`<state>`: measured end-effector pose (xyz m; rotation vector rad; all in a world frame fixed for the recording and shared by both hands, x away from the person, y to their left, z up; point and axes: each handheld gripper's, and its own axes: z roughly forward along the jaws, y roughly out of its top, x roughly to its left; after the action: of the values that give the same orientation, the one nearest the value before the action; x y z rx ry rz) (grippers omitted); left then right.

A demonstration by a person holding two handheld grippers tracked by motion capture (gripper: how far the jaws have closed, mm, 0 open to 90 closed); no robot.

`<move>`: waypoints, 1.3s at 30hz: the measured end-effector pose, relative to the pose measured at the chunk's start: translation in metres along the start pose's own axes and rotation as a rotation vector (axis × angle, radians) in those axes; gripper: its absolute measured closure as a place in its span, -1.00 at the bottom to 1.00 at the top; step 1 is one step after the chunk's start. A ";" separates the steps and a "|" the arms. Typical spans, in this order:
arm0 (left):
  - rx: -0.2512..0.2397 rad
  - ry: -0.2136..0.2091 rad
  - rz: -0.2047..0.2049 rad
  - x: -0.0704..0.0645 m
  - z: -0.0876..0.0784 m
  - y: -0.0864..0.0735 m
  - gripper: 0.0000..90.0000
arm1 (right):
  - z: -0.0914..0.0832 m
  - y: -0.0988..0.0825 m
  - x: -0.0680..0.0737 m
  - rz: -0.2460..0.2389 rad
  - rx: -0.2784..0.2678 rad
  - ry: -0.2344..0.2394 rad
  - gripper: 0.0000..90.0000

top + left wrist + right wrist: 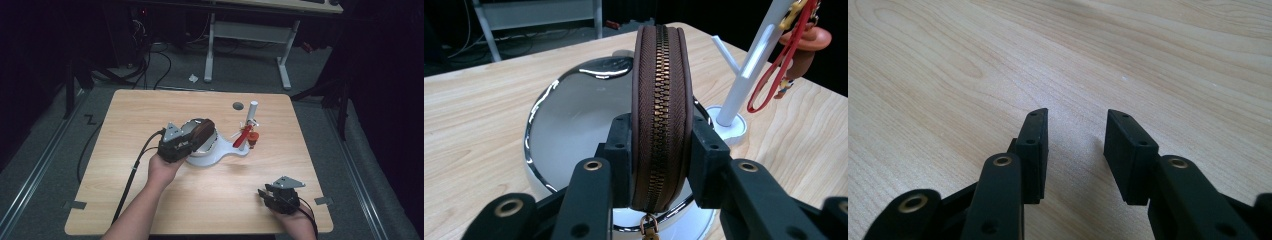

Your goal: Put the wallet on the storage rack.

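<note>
A round brown zip pouch (661, 115) stands on edge between the pads of my left gripper (661, 160), which is shut on it; the brass zip faces the camera. In the high view the left gripper (192, 136) holds the brown pouch (201, 131) over a white dish with a shiny rim (212, 150). The same dish (569, 125) lies just behind the pouch in the left gripper view. My right gripper (1075, 150) is open with nothing between its pads, low over bare wood; it sits near the table's front right corner (272, 192).
A white peg stand (252, 117) rises from the dish's base and carries a red strap and an orange trinket (245, 136); the stand (754, 65) is right of the pouch. A round grey hole (238, 105) marks the table. A desk frame stands beyond.
</note>
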<state>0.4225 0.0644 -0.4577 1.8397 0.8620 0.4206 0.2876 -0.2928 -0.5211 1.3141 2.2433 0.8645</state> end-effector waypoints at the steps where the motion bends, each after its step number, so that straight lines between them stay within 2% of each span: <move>1: 0.001 -0.001 -0.001 0.000 0.000 0.000 0.48 | 0.000 0.000 0.000 0.000 0.000 0.000 0.38; 6: 0.024 0.005 -0.004 0.001 0.002 -0.003 0.43 | 0.000 -0.001 -0.001 0.004 -0.001 0.003 0.38; 10: 0.024 -0.004 -0.022 0.002 0.003 -0.005 0.21 | 0.001 0.000 0.000 0.004 0.004 0.005 0.38; 18: 0.013 0.007 -0.023 0.003 -0.003 -0.004 0.07 | 0.002 0.000 0.000 0.006 0.003 0.006 0.38; 29: 0.000 0.009 -0.027 0.002 -0.018 -0.005 -0.06 | 0.002 0.000 -0.001 0.010 0.002 0.002 0.38; 32: -0.015 0.006 -0.044 0.002 -0.024 -0.006 -0.08 | 0.002 0.000 0.000 0.004 0.001 0.001 0.38; 39: -0.005 0.019 -0.052 0.004 -0.035 -0.016 -0.12 | 0.001 0.000 0.000 0.002 -0.003 -0.001 0.38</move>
<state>0.3972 0.0938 -0.4582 1.8074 0.9183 0.4077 0.2880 -0.2921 -0.5216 1.3157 2.2400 0.8675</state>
